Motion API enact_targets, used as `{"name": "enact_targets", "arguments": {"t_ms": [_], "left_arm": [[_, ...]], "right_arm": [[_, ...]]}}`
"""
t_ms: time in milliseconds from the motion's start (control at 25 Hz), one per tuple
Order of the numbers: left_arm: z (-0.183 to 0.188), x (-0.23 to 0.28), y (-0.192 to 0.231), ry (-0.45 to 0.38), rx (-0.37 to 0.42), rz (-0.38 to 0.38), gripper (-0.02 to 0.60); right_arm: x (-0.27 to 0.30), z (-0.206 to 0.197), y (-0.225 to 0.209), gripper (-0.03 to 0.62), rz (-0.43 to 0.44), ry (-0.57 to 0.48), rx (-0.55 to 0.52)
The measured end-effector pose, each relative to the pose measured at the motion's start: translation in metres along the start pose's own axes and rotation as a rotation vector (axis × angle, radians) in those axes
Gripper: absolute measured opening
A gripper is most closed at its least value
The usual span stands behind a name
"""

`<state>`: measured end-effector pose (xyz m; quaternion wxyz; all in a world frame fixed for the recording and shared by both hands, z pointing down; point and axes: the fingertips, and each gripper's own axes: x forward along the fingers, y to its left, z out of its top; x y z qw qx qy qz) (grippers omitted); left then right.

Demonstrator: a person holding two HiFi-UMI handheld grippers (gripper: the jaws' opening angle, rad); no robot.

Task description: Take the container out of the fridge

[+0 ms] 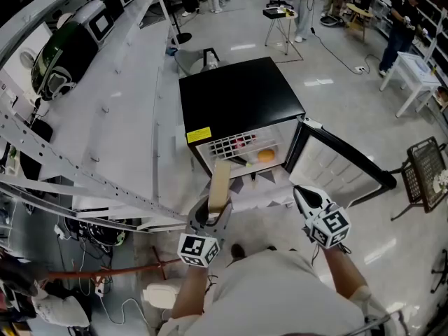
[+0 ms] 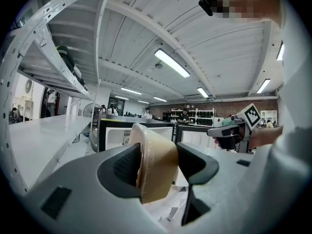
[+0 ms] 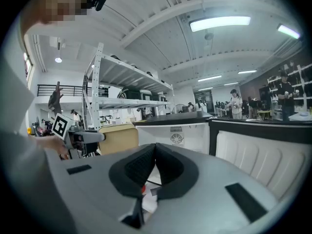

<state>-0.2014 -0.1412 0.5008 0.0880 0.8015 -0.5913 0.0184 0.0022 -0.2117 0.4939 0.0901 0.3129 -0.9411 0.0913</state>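
The black mini fridge stands on the floor ahead of me with its door swung open to the right. My left gripper is shut on a flat tan container and holds it on edge in the air, just in front of the open fridge. In the left gripper view the container fills the gap between the dark pads. My right gripper hangs shut and empty near the door's lower edge; its pads meet. An orange item lies on a shelf inside the fridge.
A long white metal shelving rack holding dark appliances runs along the left. At the right stand a black wire basket and a white table. People stand at the far end of the room. Cables lie on the floor at lower left.
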Motion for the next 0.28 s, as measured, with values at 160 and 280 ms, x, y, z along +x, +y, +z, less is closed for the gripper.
{"name": "enact_targets", "arguments": {"t_ms": [160,280], "left_arm": [[0.0028,0.0004,0.0006,-0.008,0.000,-0.004,0.232],[0.0042,0.0006,0.0018,-0.011,0.002,-0.006,0.232]], "right_arm": [[0.0007,0.0010,0.0008,0.006,-0.003,0.001,-0.004],[0.0011,0.0015,0.0014,0.006,-0.006,-0.001,-0.002]]}}
